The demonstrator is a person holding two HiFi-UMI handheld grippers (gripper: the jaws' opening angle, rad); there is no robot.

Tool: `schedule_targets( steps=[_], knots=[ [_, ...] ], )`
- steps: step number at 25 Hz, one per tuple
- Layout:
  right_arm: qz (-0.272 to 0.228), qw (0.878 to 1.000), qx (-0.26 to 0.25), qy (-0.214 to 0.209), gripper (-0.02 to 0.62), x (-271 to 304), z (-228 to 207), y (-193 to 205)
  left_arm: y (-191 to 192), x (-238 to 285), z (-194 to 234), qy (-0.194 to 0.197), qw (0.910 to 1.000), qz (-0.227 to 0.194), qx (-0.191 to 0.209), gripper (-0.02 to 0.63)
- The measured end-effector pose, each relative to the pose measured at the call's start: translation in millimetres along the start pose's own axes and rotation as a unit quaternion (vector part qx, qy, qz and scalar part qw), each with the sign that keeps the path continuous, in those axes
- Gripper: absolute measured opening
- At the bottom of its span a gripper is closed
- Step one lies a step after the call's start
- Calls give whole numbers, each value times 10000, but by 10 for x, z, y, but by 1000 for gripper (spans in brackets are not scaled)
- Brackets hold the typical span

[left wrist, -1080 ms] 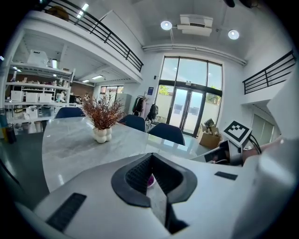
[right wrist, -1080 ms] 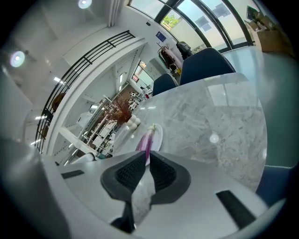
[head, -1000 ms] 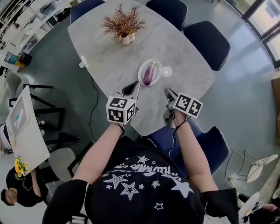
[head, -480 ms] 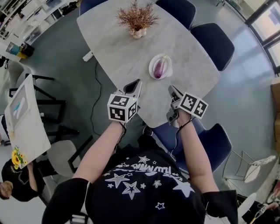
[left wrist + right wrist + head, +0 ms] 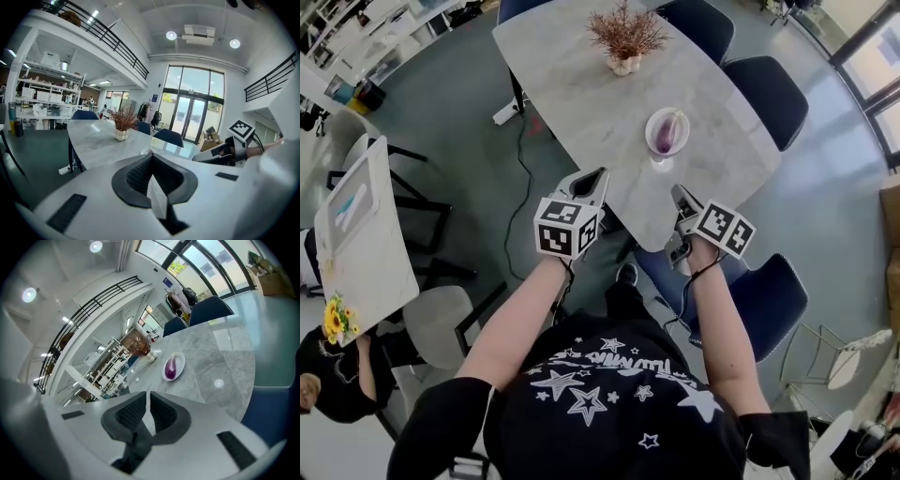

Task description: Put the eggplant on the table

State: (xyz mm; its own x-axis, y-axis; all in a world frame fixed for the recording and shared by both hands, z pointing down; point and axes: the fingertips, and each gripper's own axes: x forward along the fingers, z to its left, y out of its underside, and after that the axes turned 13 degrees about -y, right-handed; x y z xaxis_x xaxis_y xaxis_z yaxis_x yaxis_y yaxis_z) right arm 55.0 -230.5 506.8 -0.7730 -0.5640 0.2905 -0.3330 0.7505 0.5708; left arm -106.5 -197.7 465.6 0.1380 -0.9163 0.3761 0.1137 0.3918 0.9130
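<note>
Head view: your forearms reach forward, left gripper (image 5: 589,181) and right gripper (image 5: 682,199) both closed, empty, short of the eggplant (image 5: 666,133).

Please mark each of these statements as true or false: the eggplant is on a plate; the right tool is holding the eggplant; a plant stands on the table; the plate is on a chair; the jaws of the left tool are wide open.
1. The eggplant lies on a plate. True.
2. The right tool holds the eggplant. False: it is empty, near the table's edge, apart from the plate.
3. A plant stands on the table. True.
4. The plate is on a chair. False: it is on the table.
5. The left tool has its jaws wide open. False: they are together, with nothing between them.
</note>
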Motion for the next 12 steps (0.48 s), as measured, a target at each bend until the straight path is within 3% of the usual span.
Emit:
schedule_targets(
  steps=[12],
  knots=[
    [-195,9996,-202,31,31,-499,520,592,133,-868,-11,213,9995,-219,-20,8]
  ],
)
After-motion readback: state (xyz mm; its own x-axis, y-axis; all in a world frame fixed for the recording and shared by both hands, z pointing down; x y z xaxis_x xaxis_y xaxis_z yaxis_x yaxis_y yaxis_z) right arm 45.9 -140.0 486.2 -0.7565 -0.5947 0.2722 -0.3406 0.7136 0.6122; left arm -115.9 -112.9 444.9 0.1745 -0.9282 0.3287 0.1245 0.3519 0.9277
